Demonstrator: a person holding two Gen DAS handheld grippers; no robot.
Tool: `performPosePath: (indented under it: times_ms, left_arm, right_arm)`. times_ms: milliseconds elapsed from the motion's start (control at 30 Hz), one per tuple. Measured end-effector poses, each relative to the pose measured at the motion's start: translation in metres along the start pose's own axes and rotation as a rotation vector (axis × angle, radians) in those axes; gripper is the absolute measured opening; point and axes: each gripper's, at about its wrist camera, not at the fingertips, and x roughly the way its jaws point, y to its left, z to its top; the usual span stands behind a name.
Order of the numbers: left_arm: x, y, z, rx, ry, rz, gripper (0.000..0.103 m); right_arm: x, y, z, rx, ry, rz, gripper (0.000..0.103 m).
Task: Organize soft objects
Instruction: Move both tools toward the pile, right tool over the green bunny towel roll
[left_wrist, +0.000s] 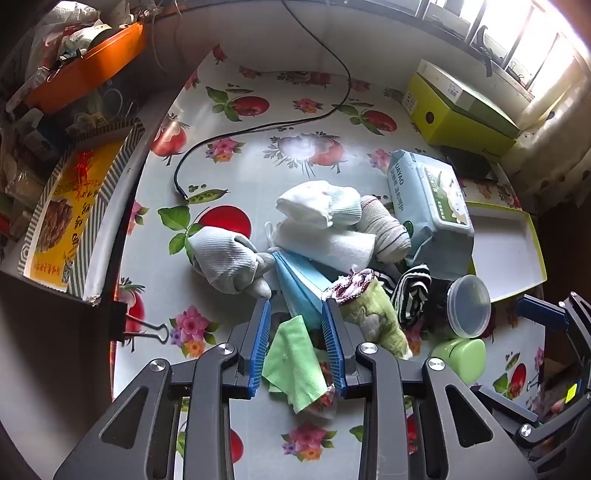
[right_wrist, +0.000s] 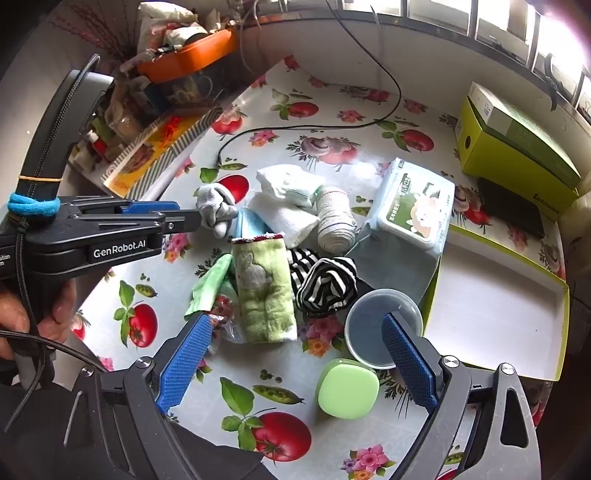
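Left wrist view: left gripper (left_wrist: 297, 308) jaws partly open over the blue face mask (left_wrist: 299, 286) and green cloth (left_wrist: 293, 363), gripping nothing; soft pile mid-surface (left_wrist: 295, 122).
Right wrist view: right gripper (right_wrist: 295, 328) jaws wide open, empty, near green towel (right_wrist: 264, 291), striped sock (right_wrist: 327, 280).

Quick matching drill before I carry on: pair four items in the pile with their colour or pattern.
Items:
1. face mask
2. rolled sock
3. small cloth
4. round tub lid

Looks:
A. clear plastic
B. light green
C. black and white stripes
D. pale blue

Pairs: 1-D, 2-C, 3-B, 4-A
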Motion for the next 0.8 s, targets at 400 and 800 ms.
performPosePath:
  times_ms: [400,800]
  left_arm:
    - [0.004,0.005,-0.014,-0.023,0.018,-0.012,0.030]
    - [0.005,0.013,-0.009,-0.042,0.043,-0.003,0.030]
  right_arm:
    - [0.005,0.015,0.010,-0.030,0.001,0.043,0.094]
    - [0.003,0.018,0.015,-0.040,0.003,0.066,0.094]
